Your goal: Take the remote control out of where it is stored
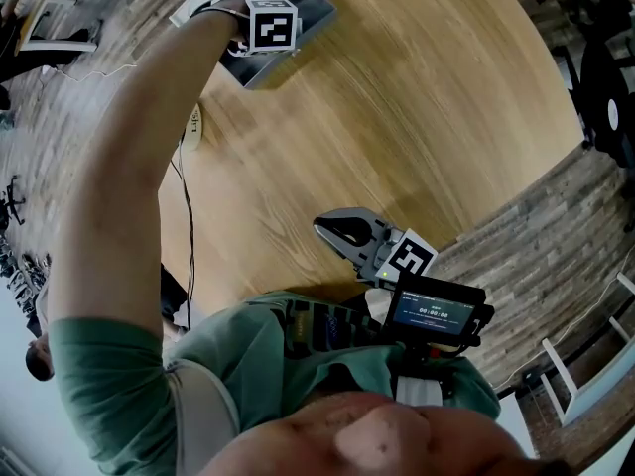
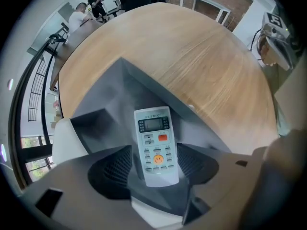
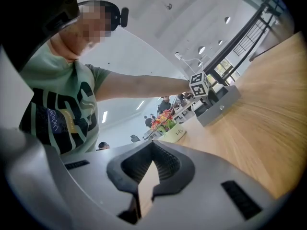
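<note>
The left claw points down into an open grey box that stands near the edge of a round wooden table. Its jaws are spread wide on either side of a white remote control, which lies face up inside the box, and neither pad presses on it. The right claw is held level above the table, close to the person's body and well apart from the box, with its jaws together and nothing between them.
</note>
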Demonstrator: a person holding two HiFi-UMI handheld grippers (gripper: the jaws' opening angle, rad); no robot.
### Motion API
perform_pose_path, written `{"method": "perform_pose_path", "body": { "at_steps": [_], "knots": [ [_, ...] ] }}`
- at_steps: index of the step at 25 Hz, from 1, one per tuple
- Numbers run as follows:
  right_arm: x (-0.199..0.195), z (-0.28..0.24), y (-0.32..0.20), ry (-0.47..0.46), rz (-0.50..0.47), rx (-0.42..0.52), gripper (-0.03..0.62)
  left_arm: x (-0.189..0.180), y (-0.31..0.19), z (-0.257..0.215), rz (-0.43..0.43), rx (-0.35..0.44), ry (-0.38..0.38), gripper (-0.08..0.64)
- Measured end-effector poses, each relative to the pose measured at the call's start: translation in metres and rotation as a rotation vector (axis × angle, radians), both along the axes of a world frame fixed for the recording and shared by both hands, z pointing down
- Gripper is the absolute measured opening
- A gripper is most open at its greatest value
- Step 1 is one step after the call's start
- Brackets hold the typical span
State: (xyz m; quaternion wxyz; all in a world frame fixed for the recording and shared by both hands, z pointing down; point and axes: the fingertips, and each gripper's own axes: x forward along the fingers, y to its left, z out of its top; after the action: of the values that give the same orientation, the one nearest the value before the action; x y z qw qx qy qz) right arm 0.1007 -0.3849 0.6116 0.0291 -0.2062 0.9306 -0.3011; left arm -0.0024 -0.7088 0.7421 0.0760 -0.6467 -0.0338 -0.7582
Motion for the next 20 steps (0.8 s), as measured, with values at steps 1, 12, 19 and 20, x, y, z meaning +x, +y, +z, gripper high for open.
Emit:
{"method": "perform_pose_path", "body": {
  "at_steps": [1, 12, 19, 20],
  "knots": [
    [0.001, 0.001, -0.001, 0.002, 0.004, 0.000, 0.005, 0.000, 0.000, 0.003, -0.004, -0.006, -0.004, 0.279],
    [0.001, 0.004, 0.000, -0.025, 0.010, -0.051, 0.005, -0.005, -0.002, 0.012, -0.003, -0.046, -0.099, 0.278],
    [0.051, 0.025, -0.069, 0.171, 0.158, 0.149, 0.005, -0.003, -0.003, 0.010, -0.007, -0.039, -0.081, 0.262],
    [0.067, 0.031, -0.093, 0.239, 0.206, 0.186, 0.005, -0.003, -0.003, 0.010, -0.011, -0.037, -0.077, 0.262]
  ]
}}
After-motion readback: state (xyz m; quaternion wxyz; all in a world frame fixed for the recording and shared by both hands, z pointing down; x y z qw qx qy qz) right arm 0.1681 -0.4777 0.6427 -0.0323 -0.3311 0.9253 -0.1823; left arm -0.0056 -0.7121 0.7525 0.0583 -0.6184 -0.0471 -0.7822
